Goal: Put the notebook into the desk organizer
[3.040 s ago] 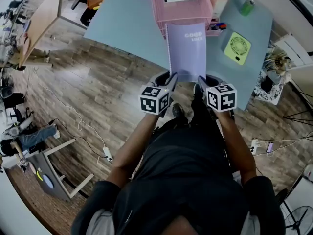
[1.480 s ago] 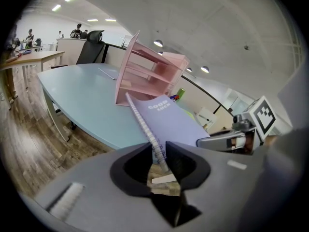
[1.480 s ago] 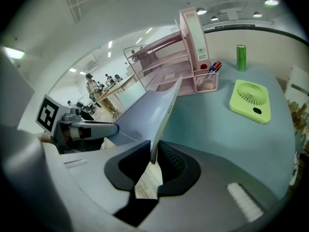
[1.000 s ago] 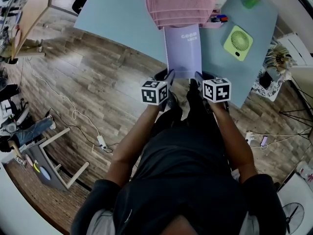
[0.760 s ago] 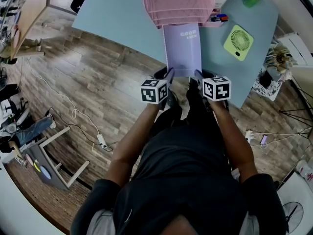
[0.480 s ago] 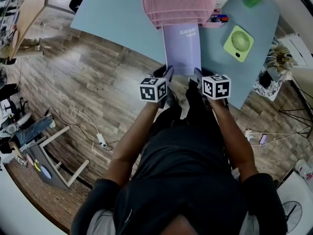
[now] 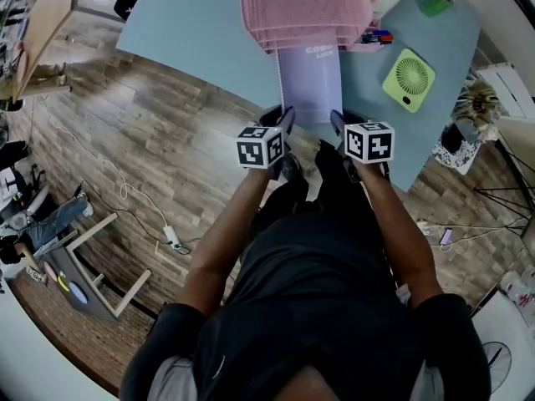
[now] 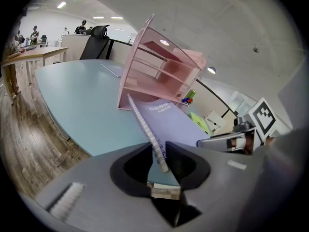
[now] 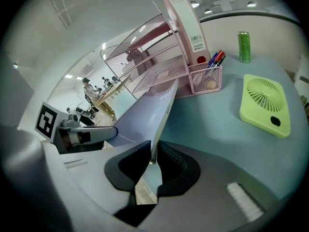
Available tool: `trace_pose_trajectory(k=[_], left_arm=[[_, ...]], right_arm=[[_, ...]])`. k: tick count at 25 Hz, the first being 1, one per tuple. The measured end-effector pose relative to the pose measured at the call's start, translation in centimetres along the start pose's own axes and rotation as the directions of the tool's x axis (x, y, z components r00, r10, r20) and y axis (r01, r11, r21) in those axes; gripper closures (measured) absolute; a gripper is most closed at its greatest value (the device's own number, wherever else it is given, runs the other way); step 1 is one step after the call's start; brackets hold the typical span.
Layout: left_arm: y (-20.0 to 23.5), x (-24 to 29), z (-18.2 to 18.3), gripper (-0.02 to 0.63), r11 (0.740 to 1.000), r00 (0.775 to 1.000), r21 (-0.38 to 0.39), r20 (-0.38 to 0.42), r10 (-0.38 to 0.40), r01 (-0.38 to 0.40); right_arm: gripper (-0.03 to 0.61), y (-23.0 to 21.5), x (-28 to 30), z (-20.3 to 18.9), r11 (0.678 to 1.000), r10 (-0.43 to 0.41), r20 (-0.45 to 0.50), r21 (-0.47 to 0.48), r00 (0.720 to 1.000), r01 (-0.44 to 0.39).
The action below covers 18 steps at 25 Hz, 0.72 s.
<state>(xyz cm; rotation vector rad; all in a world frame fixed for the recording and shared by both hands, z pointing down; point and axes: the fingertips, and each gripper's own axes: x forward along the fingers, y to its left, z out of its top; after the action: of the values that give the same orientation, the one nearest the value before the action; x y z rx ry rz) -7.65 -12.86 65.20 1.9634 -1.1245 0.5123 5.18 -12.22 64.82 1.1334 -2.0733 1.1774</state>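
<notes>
Compared with a second ago, the notebook (image 7: pixel 310 86) is sliding deeper into the desk organizer (image 7: pixel 301 11). Less of its lilac cover is showing, and its lettering is now slipping under the pink front edge, so the insertion is, I judge, well under way but not finished. The left claw (image 8: pixel 161 159) is clamping the spiral-bound near corner, and the right claw (image 9: pixel 151 157) is pinching the other near corner. Both forearms are reaching forward side by side, with the claws angling down toward the bench (image 7: pixel 209 32).
</notes>
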Motion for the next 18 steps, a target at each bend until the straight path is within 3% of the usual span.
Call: trace_pose_trajectory(k=[18], left_arm=[[3.3, 3.6, 2.8, 0.464, 0.999, 0.999, -0.045, -0.029, 0.017, -0.018]], right_arm=[[0.538, -1.8, 3.5, 3.7, 0.995, 0.007, 0.009, 0.098, 1.000, -0.008]])
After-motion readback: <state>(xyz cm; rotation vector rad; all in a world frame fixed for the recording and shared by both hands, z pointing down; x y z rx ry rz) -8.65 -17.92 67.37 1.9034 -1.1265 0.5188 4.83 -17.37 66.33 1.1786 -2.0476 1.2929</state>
